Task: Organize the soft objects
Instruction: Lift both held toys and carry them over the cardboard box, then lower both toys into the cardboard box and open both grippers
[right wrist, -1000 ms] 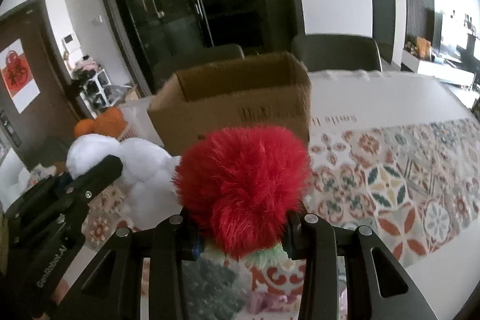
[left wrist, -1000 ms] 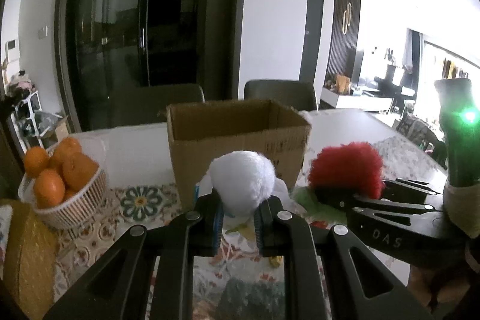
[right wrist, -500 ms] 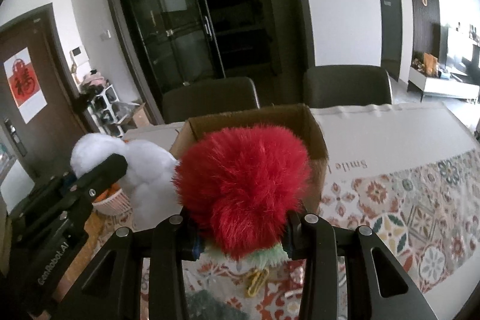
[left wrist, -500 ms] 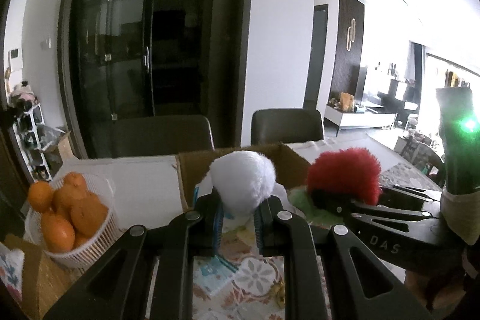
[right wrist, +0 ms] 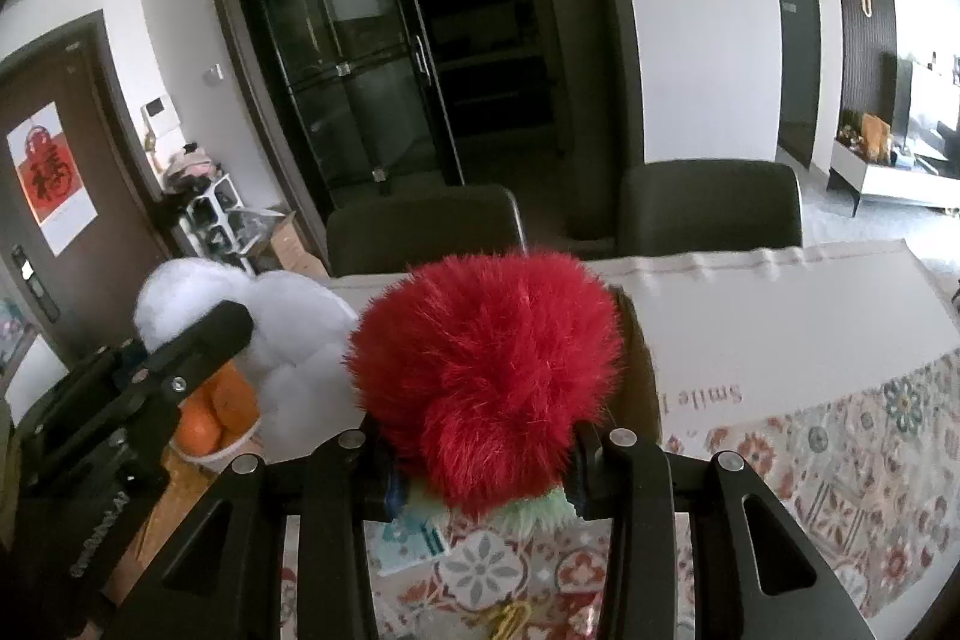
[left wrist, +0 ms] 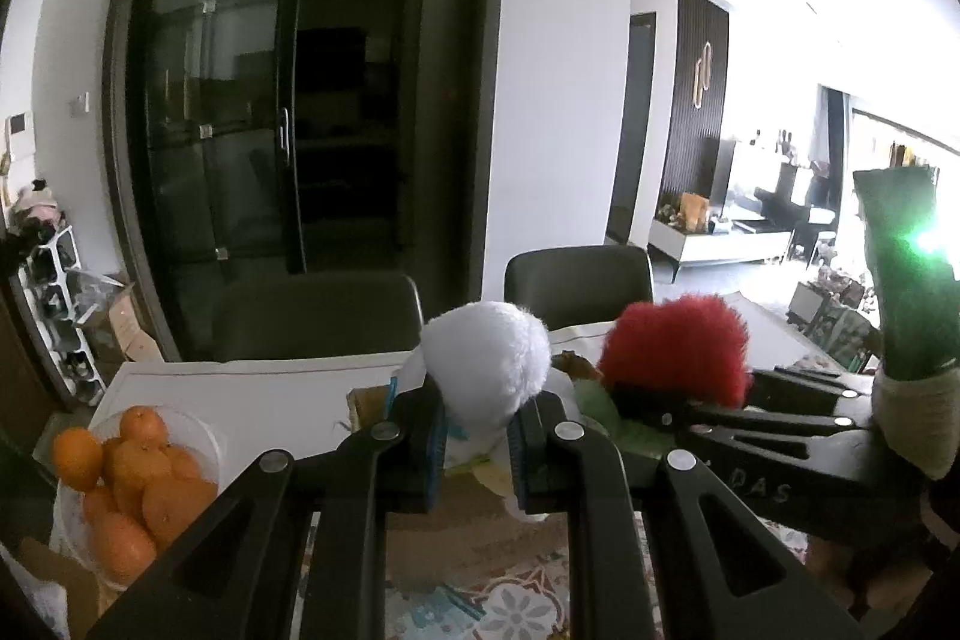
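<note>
A white fluffy plush (left wrist: pixel 486 370) is clamped between the blue pads of my left gripper (left wrist: pixel 477 436), which is shut on it. To its right a red furry plush with a green base (left wrist: pixel 675 352) sits in my right gripper (left wrist: pixel 636 400). In the right wrist view the red plush (right wrist: pixel 486 370) fills the centre with my right gripper (right wrist: pixel 486 472) shut on it. The white plush (right wrist: pixel 288 340) and my left gripper (right wrist: pixel 228 334) are at its left. Both toys hang above the table, side by side. The open cardboard box (right wrist: pixel 642 382) is mostly hidden behind and below them; a brown part of the box (left wrist: pixel 474 526) shows.
A white basket of oranges (left wrist: pixel 120 490) stands on the table at the left. The patterned tablecloth (right wrist: pixel 840 460) covers the table. Two dark chairs (right wrist: pixel 420 226) stand at the far side, with dark glass doors behind them. A person's hand holds the right gripper's green handle (left wrist: pixel 906 292).
Both grippers have risen and moved forward together with their plush toys. The cardboard box and the orange basket have dropped lower in both views, and the box is now largely covered.
</note>
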Available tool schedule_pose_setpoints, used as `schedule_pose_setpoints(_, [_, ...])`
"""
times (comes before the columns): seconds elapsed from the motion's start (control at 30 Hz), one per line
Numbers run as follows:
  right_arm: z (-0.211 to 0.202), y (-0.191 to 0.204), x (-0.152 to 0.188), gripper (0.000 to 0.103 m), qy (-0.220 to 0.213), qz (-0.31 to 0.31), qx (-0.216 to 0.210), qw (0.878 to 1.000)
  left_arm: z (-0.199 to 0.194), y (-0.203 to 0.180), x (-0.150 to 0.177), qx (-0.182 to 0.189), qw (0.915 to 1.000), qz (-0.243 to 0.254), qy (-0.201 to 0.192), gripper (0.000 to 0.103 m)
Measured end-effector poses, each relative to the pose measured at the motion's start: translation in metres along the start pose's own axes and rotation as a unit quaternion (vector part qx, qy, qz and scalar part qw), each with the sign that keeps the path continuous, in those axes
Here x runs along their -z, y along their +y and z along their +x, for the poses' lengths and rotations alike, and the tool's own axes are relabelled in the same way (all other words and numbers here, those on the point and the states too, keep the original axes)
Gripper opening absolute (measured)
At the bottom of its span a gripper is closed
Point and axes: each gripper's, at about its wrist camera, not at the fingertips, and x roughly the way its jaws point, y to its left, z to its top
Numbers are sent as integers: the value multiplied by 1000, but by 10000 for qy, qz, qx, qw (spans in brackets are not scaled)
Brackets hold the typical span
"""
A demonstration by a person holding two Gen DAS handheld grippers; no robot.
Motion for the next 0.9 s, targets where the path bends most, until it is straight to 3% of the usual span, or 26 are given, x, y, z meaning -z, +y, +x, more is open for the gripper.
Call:
schedule_pose_setpoints(0.27, [35, -13, -25, 39, 211, -148, 297, 9992, 43, -3, -14, -157, 9993, 113, 323, 19])
schedule_pose_setpoints(0.77, [115, -36, -25, 40, 1271, -82, 122, 9918, 115, 3, -6, -178, 9903, -31, 1378, 19])
schedule_pose_setpoints(0.83, [124, -38, -24, 41, 1413, -58, 81, 9899, 123, 6, -3, -125, 9875, -60, 1571, 21])
schedule_pose_setpoints(0.9, [131, -38, -22, 44, 1512, -49, 46, 9885, 131, 7, 0, -106, 9843, -78, 1763, 32])
